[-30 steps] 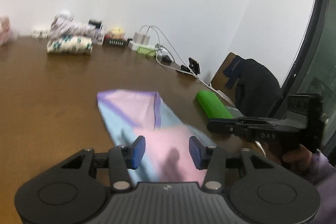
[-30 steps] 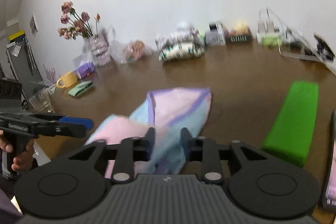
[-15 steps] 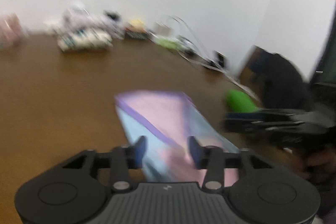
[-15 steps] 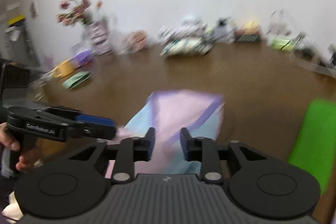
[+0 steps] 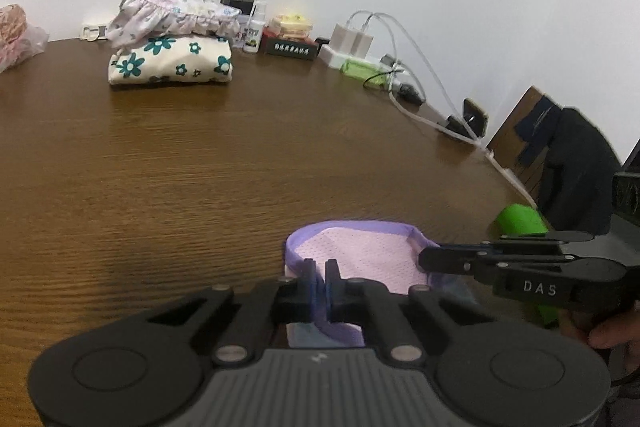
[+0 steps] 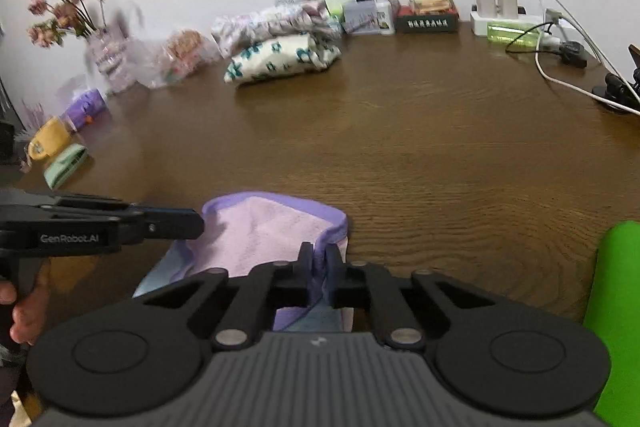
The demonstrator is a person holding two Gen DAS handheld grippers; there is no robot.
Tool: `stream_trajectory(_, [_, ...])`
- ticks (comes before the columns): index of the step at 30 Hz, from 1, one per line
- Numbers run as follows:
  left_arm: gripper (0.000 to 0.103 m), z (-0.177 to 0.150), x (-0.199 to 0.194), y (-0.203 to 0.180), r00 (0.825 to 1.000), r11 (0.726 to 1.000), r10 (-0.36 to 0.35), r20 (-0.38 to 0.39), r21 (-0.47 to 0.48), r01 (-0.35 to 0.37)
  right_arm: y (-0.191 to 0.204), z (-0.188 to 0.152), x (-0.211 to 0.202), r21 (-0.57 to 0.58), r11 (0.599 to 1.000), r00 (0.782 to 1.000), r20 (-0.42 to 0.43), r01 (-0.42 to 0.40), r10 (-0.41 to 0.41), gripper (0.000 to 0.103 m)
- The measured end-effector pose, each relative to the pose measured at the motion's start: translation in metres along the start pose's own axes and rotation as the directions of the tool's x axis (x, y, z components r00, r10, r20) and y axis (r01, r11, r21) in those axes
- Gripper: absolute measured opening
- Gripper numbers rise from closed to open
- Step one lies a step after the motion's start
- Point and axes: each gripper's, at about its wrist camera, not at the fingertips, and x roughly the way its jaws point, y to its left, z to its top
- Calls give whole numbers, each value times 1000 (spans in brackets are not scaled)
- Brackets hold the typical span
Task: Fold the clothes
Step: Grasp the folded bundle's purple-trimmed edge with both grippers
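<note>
A pink garment with purple trim (image 5: pixel 356 255) lies at the near edge of the brown table (image 5: pixel 200 163); it also shows in the right wrist view (image 6: pixel 264 231). My left gripper (image 5: pixel 320 273) is shut on the garment's purple hem at its left side. My right gripper (image 6: pixel 319 259) is shut on the purple hem at its right side. Each gripper shows in the other's view, the right one (image 5: pixel 430 259) and the left one (image 6: pixel 196 223), both at the garment's edge. Light blue fabric shows under the pink layer.
A folded floral bundle (image 5: pixel 172 61) with a frilled garment on top sits at the back. A green folded cloth (image 6: pixel 616 307) lies to the right. Chargers and cables (image 5: pixel 360 45) line the back wall. A flower vase (image 6: pixel 100 55) and small pouches stand left. A chair with a dark jacket (image 5: pixel 568 163) stands right.
Both grippers were open above the spread garment; now both have dropped to its hem and shut on it. The far pink edge sits folded closer to me.
</note>
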Motion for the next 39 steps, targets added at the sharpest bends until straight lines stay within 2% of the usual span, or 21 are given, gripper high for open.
stream_trajectory(4, [1,-10,-46,-14,995,999,-34,91,20,33,3,2,-44,-50,996,991,108,-76,81,5])
stream_trajectory(6, [1,-28,-83,-28,987,997,-72,141,47,66,8,-6,-77,-110,989,984,136,-100,115,5])
stream_trajectory(8, [1,-56,-112,-44,983,992,-99,156,96,84,12,-20,-110,-170,976,976,142,-138,163,5])
stream_trajectory(9, [2,-72,-125,-52,981,988,-111,158,123,92,14,-30,-124,-199,966,973,129,-162,190,5])
stream_trajectory(11, [7,-102,-132,-58,987,984,-122,105,140,106,19,-55,-144,-261,943,970,73,-205,231,5])
stream_trajectory(14, [10,-133,-136,-50,997,995,-60,44,81,57,29,-90,-154,-346,914,977,-49,-210,206,8])
stream_trajectory(16, [11,-130,-147,-43,995,999,-42,93,32,39,31,-99,-166,-359,901,970,-59,-242,237,14])
stream_trajectory(17, [12,-125,-154,-40,990,999,-43,131,15,42,31,-99,-174,-352,901,965,-33,-253,259,25])
stream_trajectory(18, [20,-120,-160,-39,985,999,-45,168,0,45,30,-96,-181,-341,904,961,6,-259,278,30])
stream_trajectory(19, [26,-112,-161,-44,979,998,-57,198,18,54,27,-93,-186,-326,908,954,52,-263,295,34])
stream_trajectory(20, [41,-104,-161,-50,972,997,-69,226,38,62,26,-89,-186,-306,915,950,85,-262,300,34])
stream_trajectory(21, [50,-97,-154,-59,967,996,-71,244,67,56,24,-86,-186,-287,922,945,118,-261,304,34])
stream_trajectory(22, [50,-89,-146,-67,963,994,-73,259,96,50,25,-84,-178,-260,932,948,130,-251,291,33])
stream_trajectory(24, [48,-82,-119,-83,978,991,-44,202,135,16,31,-83,-157,-218,950,958,130,-222,254,31])
stream_trajectory(27, [44,-90,-86,-95,997,982,13,82,187,-29,58,-100,-134,-288,927,964,34,-242,262,29])
stream_trajectory(29, [44,-104,-81,-87,997,982,61,46,173,-68,70,-115,-138,-351,890,950,-1,-292,311,31])
stream_trajectory(31, [45,-114,-85,-78,997,993,59,46,104,-63,69,-125,-151,-347,890,945,27,-296,325,35])
stream_trajectory(33, [46,-124,-88,-69,997,998,57,46,37,-59,59,-126,-156,-276,922,950,75,-272,302,38])
stream_trajectory(35, [46,-128,-89,-72,995,996,75,60,37,-77,52,-126,-156,-218,946,958,105,-240,267,40])
stream_trajectory(38, [47,-128,-89,-76,993,994,102,62,42,-104,60,-125,-139,-262,947,976,67,-183,207,43])
stream_trajectory(39, [51,-129,-91,-77,993,993,105,60,41,-108,65,-128,-137,-291,942,980,57,-168,192,45])
